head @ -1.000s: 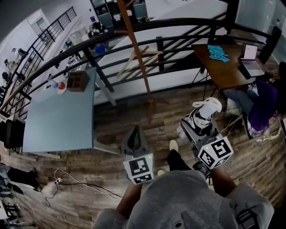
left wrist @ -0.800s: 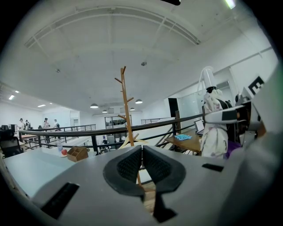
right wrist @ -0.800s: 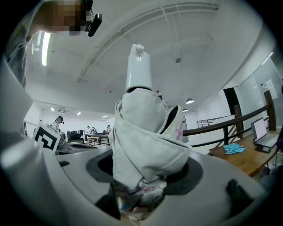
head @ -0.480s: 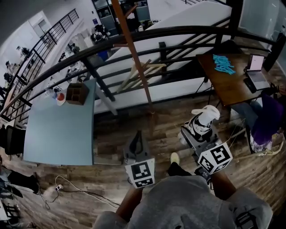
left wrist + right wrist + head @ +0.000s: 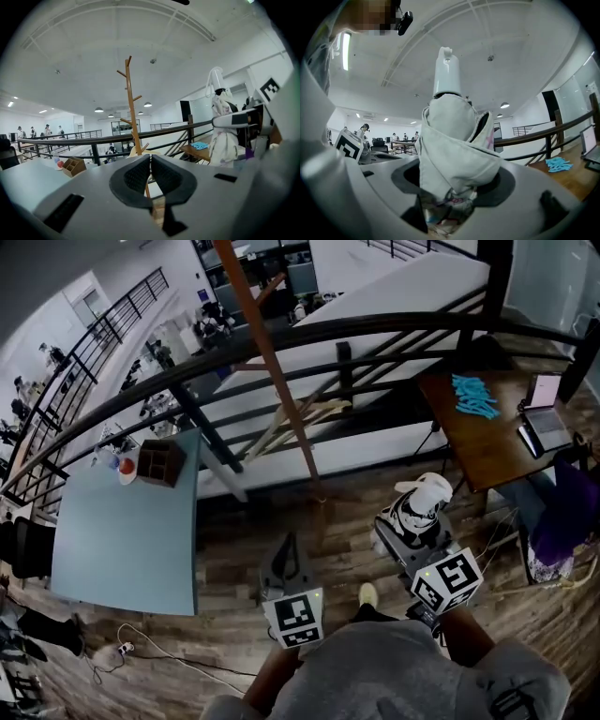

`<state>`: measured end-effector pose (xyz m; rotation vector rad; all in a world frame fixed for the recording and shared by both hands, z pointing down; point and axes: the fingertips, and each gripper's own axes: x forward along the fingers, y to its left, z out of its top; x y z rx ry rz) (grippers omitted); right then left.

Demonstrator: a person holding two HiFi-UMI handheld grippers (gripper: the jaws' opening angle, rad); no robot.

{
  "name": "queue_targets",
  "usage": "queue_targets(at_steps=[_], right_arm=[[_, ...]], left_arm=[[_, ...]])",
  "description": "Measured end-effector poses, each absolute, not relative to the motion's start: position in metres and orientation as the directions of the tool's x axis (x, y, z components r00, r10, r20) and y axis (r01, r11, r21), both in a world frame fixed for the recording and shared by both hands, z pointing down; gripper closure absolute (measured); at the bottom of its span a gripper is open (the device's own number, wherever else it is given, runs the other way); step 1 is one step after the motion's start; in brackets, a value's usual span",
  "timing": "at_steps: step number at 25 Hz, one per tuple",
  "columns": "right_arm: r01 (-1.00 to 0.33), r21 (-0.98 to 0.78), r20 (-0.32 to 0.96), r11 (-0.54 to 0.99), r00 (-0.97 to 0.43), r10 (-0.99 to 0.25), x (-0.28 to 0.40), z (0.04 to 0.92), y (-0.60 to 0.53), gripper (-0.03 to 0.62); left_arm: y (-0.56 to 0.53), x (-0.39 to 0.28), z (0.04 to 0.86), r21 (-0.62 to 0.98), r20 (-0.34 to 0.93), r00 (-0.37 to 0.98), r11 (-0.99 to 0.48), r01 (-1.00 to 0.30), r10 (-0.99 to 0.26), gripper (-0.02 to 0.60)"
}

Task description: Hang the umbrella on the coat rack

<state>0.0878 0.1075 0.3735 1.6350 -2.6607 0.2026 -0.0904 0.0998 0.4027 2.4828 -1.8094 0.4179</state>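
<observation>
**Right gripper** (image 5: 413, 529): clenched on the folded umbrella (image 5: 424, 499). In the right gripper view the jaws (image 5: 454, 199) close on the lower bunched fabric. The pale canopy (image 5: 452, 136) rises upright from them, with the white tip uppermost.

**Left gripper** (image 5: 286, 551): jaws brought together, with nothing held. The left gripper view shows the two dark pads (image 5: 137, 177) meeting along a thin seam.

**Umbrella position:** held in the air over the wooden floor (image 5: 234, 559), to the right of the left gripper. It is well apart from the coat rack (image 5: 270, 367) and touches none of its pegs. From the left gripper view the umbrella (image 5: 220, 117) stands to the right of the rack (image 5: 131, 108).

**Coat rack:** a slim wooden pole with short angled pegs, standing ahead of both grippers and near the black railing (image 5: 309, 332). Its foot appears to rest on the floor just inside the railing, though the head view shows that point too small to confirm.

**Surroundings:**
- A light blue table (image 5: 122, 521) stands to the left and carries a wooden organiser box (image 5: 159, 462) at its far end.
- A brown desk (image 5: 473, 442) stands to the right, with blue items (image 5: 474, 396) and a laptop (image 5: 547, 424) on it.
</observation>
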Motion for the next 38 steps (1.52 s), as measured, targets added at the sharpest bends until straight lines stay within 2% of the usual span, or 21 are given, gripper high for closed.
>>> queue_targets(at_steps=[30, 38], right_arm=[[-0.846, -0.117, 0.074, 0.52, -0.53, -0.845, 0.147, 0.379, 0.018, 0.299], [-0.829, -0.128, 0.065, 0.544, -0.555, -0.83, 0.148, 0.377, 0.01, 0.299]], left_arm=[[0.015, -0.037, 0.403, -0.168, 0.243, 0.195, -0.24, -0.956, -0.95, 0.558], [0.01, -0.041, 0.403, -0.186, 0.234, 0.158, -0.204, -0.961, -0.959, 0.558]])
